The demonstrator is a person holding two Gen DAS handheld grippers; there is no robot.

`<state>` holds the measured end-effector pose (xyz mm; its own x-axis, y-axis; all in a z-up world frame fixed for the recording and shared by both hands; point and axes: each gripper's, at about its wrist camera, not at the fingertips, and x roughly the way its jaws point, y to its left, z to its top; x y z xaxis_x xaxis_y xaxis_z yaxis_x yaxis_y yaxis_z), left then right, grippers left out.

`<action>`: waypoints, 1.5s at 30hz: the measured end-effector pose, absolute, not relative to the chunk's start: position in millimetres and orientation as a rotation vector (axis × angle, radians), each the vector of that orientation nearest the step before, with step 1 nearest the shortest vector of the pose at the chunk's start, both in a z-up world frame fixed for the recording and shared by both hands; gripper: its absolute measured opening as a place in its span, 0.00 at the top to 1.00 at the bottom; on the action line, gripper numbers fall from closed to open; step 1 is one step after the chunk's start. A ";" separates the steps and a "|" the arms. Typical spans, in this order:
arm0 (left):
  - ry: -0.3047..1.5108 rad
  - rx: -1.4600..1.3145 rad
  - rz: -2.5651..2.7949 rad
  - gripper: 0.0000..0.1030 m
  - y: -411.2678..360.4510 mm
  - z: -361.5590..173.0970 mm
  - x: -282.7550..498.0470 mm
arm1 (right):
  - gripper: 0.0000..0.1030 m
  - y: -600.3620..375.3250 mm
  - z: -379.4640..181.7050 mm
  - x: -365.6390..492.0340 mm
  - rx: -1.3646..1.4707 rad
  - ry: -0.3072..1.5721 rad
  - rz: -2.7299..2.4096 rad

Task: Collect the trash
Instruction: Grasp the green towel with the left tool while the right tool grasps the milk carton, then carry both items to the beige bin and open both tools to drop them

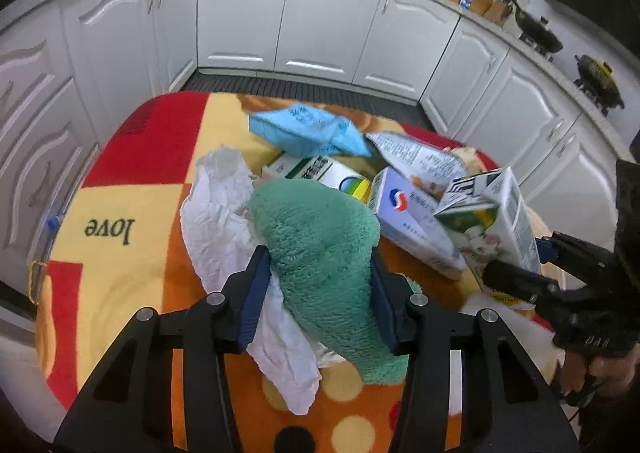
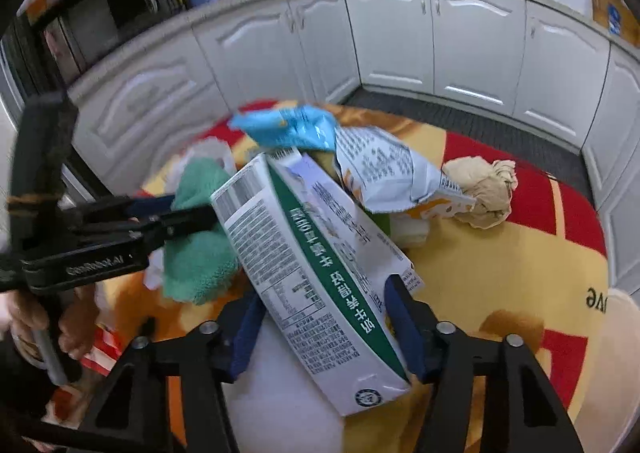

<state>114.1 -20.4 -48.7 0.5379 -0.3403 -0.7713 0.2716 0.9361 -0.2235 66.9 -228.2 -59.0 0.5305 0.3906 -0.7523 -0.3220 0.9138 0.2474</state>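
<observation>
My left gripper [image 1: 320,265] is shut on a green fluffy cloth [image 1: 320,245] that lies over crumpled white tissue [image 1: 224,225] on the patterned blanket [image 1: 132,189]. My right gripper [image 2: 324,293] is shut on a white and green milk carton [image 2: 316,265], tilted above the blanket; the carton also shows in the left wrist view [image 1: 496,221]. Behind lie a blue snack bag [image 1: 308,129], a white printed bag [image 2: 380,173], a green-and-white box [image 1: 316,173], a white box with a red-blue logo [image 1: 408,221] and a beige paper ball [image 2: 484,189].
White kitchen cabinets [image 1: 280,17] curve around behind the blanket-covered surface. A stove with pans [image 1: 540,29] is at the right. A microwave [image 2: 100,17] stands on the counter at the left. A white bag or bin [image 2: 280,393] lies below the carton.
</observation>
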 end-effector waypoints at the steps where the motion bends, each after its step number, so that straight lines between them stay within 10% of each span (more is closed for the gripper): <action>1: 0.929 -0.087 -0.370 0.56 -19.0 -43.8 112.3 | 0.48 -231.8 -53.0 63.3 0.099 0.904 0.429; 32: 1.051 -0.108 -0.357 0.46 -31.6 -66.4 108.4 | 0.61 -237.8 -39.6 22.4 0.138 0.877 0.377; 40: 1.102 -0.108 -0.358 0.43 -40.9 -88.0 109.5 | 0.35 -240.6 -59.4 36.0 0.100 0.956 0.355; 45: 1.082 -0.076 -0.355 0.61 -46.1 -82.6 103.8 | 0.58 -246.5 -68.5 36.3 0.169 0.960 0.364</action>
